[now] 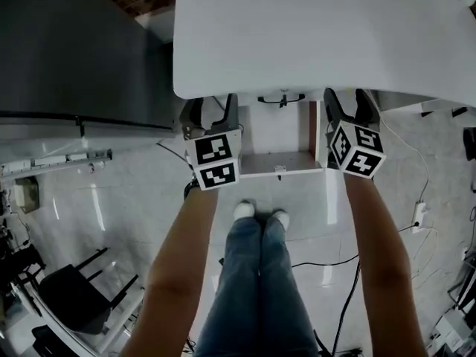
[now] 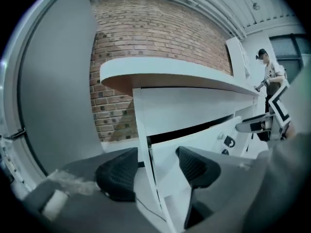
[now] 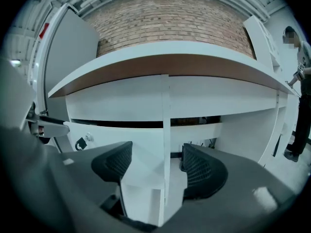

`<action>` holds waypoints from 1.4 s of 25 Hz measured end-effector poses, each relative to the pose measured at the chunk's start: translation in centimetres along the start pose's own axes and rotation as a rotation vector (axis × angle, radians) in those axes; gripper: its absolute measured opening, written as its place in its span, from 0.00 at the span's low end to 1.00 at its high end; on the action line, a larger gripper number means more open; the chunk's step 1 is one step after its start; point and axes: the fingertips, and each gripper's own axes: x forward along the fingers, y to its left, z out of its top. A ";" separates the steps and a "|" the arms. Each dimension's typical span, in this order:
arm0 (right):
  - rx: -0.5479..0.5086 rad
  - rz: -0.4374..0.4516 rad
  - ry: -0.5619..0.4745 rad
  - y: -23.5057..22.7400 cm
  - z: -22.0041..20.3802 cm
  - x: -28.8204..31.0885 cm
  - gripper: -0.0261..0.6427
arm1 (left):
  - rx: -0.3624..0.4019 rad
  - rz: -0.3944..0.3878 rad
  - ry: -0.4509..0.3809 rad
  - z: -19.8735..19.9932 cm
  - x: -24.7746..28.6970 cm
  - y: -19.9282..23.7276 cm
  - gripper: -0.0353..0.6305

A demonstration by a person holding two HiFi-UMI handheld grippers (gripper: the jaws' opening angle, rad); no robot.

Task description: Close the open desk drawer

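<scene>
The white drawer (image 1: 277, 171) stands pulled out from under the white desk top (image 1: 320, 36). My left gripper (image 1: 212, 114) is at its left front corner and my right gripper (image 1: 348, 106) at its right front corner. In the left gripper view the left gripper (image 2: 155, 171) is open. Its dark pads stand on either side of a thin white upright panel edge (image 2: 143, 144), with the drawer front (image 2: 194, 137) just to the right. The right gripper (image 3: 158, 169) is open too. It straddles a similar panel edge (image 3: 165, 130), apart from it, with the drawer front (image 3: 126, 135) on its left.
A tall grey cabinet (image 1: 74, 50) stands left of the desk. The person's legs and white shoes (image 1: 260, 218) are right in front of the drawer. Black cables (image 1: 349, 274) and a power strip (image 1: 420, 214) lie on the glossy floor at the right, and a black chair (image 1: 74, 296) is at the lower left.
</scene>
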 end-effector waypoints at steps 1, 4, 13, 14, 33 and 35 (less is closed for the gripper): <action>0.006 0.003 -0.003 -0.2 0.0 0.2 0.53 | -0.008 -0.001 0.000 0.0 0.2 0.1 0.44; -0.011 0.007 -0.007 -0.4 0.4 0.9 0.55 | -0.032 -0.001 0.001 0.2 0.8 0.3 0.44; -0.011 -0.006 0.000 -0.5 0.8 1.8 0.55 | -0.049 -0.002 0.025 0.4 1.9 0.4 0.45; -0.005 -0.009 0.003 -0.5 0.8 1.8 0.55 | -0.045 -0.005 0.032 0.3 1.9 0.4 0.46; 0.023 -0.029 0.061 -0.9 1.7 3.2 0.61 | -0.108 -0.032 0.092 0.3 4.0 1.5 0.62; 0.016 -0.038 0.064 -1.0 1.6 3.2 0.63 | -0.109 -0.037 0.090 0.2 4.1 1.5 0.62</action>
